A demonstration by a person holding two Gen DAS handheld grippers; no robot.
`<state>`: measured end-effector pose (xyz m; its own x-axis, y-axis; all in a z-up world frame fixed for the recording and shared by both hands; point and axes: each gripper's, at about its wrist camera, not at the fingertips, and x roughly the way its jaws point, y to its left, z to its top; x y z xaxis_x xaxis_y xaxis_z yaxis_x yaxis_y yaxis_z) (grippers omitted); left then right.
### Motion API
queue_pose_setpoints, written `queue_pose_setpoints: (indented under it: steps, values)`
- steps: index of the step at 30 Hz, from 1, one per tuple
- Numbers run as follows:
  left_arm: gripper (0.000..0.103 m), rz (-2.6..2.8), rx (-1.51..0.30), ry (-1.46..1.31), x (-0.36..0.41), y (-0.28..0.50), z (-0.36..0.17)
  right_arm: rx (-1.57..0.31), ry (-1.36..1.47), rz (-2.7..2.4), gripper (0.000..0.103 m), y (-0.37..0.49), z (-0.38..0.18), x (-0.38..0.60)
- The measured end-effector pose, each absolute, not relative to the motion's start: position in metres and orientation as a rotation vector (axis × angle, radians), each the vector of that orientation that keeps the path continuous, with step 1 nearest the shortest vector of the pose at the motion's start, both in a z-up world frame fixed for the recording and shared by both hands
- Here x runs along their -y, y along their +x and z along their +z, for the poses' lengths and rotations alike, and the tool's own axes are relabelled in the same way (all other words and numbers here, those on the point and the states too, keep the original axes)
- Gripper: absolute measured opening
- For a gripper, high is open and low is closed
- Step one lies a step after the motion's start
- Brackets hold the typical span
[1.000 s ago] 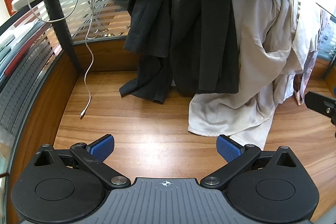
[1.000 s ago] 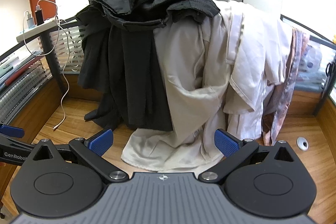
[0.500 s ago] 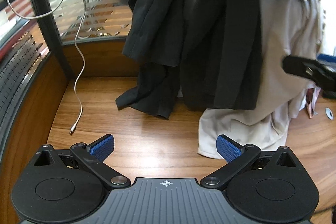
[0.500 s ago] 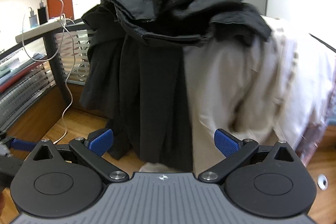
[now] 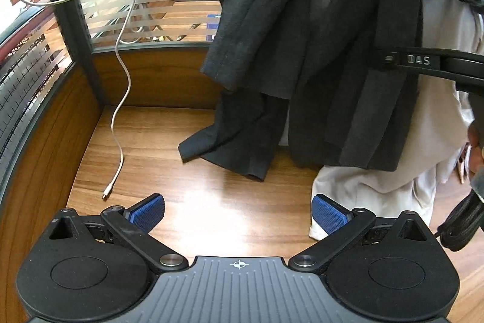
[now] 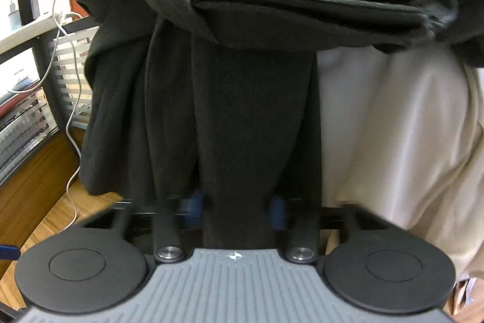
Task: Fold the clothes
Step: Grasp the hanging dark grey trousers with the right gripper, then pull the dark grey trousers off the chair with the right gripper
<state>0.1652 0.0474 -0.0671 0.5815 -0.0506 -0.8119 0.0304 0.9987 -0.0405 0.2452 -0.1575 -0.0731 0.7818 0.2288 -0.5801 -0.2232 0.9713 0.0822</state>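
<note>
Black draped garment (image 6: 242,117) hangs off the clothes heap at the wooden table's (image 5: 217,202) far edge; right gripper (image 6: 236,209) has just clamped onto its hanging fold; left gripper (image 5: 239,212) hovers with jaws spread, nothing between, near the cream garment's (image 5: 372,192) hem.

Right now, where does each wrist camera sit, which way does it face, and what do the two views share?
Left wrist: behind the open left gripper, angled down at the wooden desk, white charging cable and the hanging dark garment; the right gripper's black finger crosses at right.
Right wrist: behind the right gripper, pressed close to that dark garment, its blurred jaws having just closed on a hanging fold.
Shared: dark garment, cream garment, cable, desk.
</note>
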Motion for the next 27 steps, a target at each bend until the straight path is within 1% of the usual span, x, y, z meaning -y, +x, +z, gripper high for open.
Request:
queue_pose_setpoints:
  steps: [6, 11, 22, 24, 25, 27]
  values:
    - [0.103, -0.049, -0.9, -0.043, -0.052, 0.171, -0.055, -0.611, 0.02, 0.329, 0.005, 0.218, -0.064, 0.161]
    - [0.103, -0.056, -0.842, -0.053, -0.05, 0.169, -0.037, -0.595, -0.009, 0.38, 0.005, 0.176, -0.045, 0.157]
    - [0.103, -0.083, -0.81, -0.034, -0.042, 0.137, -0.017, -0.679, 0.012, 0.371, 0.004, 0.128, -0.032, 0.181]
    - [0.103, -0.089, -0.813, -0.02, -0.039, 0.131, -0.016, -0.7, 0.032, 0.371, 0.01, 0.126, -0.027, 0.188]
    - [0.103, -0.091, -0.816, -0.015, -0.038, 0.127, -0.016, -0.707, 0.048, 0.369, 0.011, 0.126, -0.024, 0.192]
    - [0.103, -0.096, -0.823, -0.013, -0.038, 0.122, -0.017, -0.692, 0.081, 0.362, 0.028, 0.126, -0.013, 0.204]
